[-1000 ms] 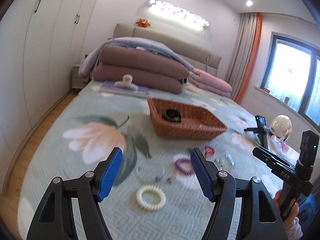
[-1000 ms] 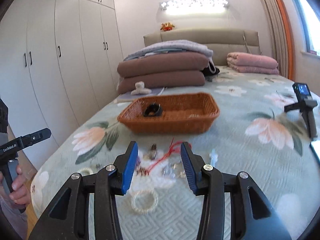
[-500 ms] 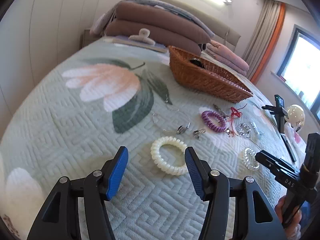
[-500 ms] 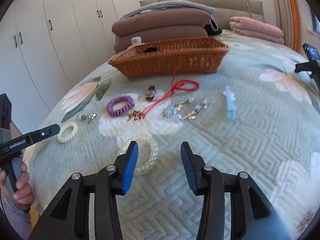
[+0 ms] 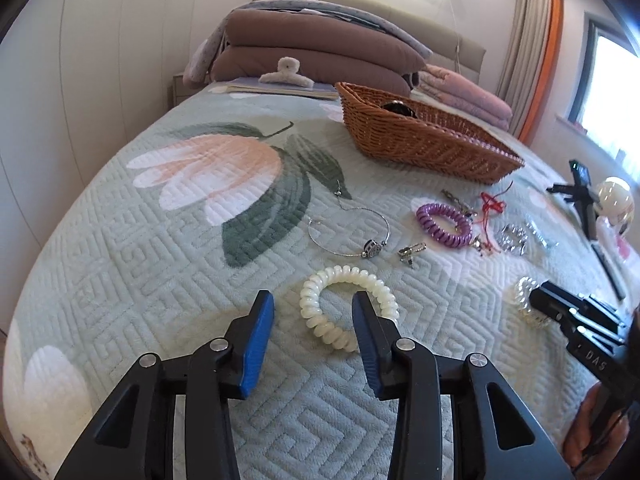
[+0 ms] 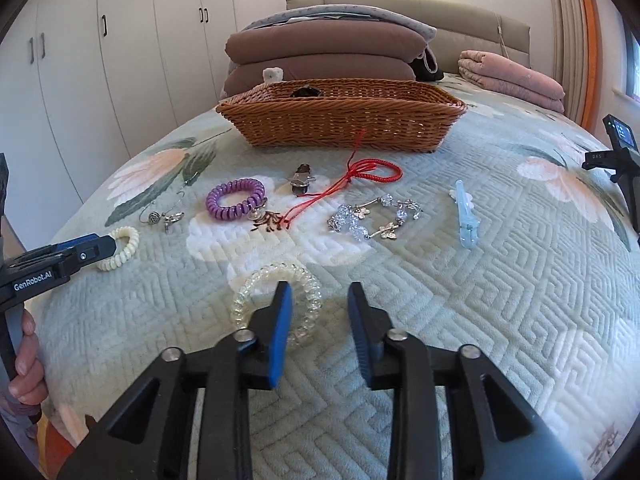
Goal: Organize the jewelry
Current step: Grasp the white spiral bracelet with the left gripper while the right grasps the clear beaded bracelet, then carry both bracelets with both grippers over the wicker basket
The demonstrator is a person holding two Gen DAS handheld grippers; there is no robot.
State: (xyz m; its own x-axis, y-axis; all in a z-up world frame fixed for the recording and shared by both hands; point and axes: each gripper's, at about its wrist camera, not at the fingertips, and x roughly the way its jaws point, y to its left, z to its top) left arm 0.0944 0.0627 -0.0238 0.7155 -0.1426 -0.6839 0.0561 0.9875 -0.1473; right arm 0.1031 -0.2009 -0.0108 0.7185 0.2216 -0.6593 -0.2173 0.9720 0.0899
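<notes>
**Claws low over two spiral hair ties on the bed**

Left claw (image 5: 313, 316) sits low over the quilted bedspread (image 5: 160, 264), its blue pads straddling one side of the white spiral hair tie (image 5: 347, 304). Its jaws have just been closing, yet a gap shows between the pads and the coil, so nothing is gripped. The right-hand pad stands inside the ring; the left-hand pad stands outside it, clear of the coil.

Right claw (image 6: 320, 306) is in much the same pose over the clear spiral hair tie (image 6: 276, 300), which lies flat on the bedspread. Its jaws have also just been closing and remain apart. The left-hand pad covers part of the ring's near right side, and whether it touches the coil cannot be told. The other pad is outside the ring, over bare quilt.

Farther up the bed, loose pieces lie in a rough row: a thin silver hoop with a charm (image 5: 352, 236), a purple spiral hair tie (image 6: 236, 199), a red cord (image 6: 352, 184), a crystal bracelet (image 6: 374, 216) and a pale blue hair clip (image 6: 464, 216). Behind them stands a wicker basket (image 6: 340, 120) with one dark item inside. A hand (image 6: 28, 364) grips the left claw's handle at the picture's edge.
</notes>
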